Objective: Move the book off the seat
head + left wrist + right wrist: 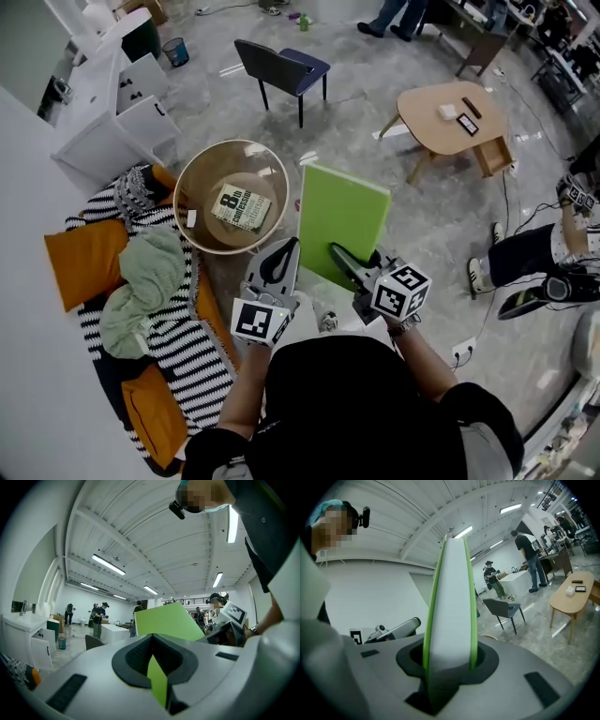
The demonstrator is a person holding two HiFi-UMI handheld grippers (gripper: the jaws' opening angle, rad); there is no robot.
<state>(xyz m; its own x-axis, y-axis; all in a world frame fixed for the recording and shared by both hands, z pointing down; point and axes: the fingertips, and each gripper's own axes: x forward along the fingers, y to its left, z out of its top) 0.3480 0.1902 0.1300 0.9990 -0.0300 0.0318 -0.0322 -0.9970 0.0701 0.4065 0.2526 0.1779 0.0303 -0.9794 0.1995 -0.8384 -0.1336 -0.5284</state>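
A thick book with green covers hangs upright and tilted above the floor, to the right of a round wicker seat. My right gripper is shut on its lower edge; in the right gripper view the book's white page block stands between the jaws. My left gripper sits at the book's lower left edge. In the left gripper view a thin green strip lies between the nearly closed jaws, and the green cover rises beyond. A second book lies inside the wicker seat.
A couch with a striped blanket, orange cushions and a green cloth lies at the left. A dark blue chair and a wooden table stand farther off. White cabinets are at the top left. A person's legs show at the right.
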